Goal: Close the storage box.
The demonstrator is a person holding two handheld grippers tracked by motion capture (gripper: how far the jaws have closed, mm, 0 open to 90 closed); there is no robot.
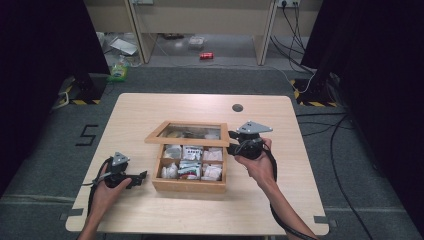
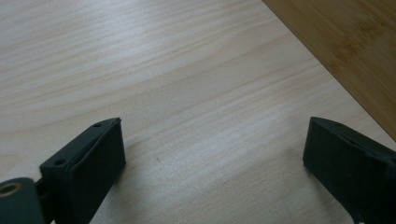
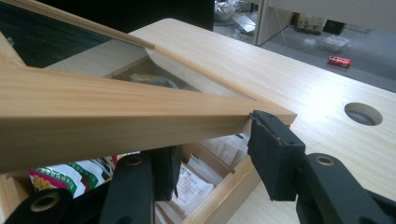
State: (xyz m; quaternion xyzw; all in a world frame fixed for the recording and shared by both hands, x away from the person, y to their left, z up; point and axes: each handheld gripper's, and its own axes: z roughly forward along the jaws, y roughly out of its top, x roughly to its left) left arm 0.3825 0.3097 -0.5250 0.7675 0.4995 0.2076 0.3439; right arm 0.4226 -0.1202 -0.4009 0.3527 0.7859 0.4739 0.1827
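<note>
While left gripper (image 1: pixel 142 176) gapes, right gripper (image 3: pixel 212 154) seemingly pinches lid (image 3: pixel 116 109).

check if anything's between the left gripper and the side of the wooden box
Nothing visible. The left gripper rests open on bare table, pointing at the wooden box, whose side shows just beyond its fingers.
</note>
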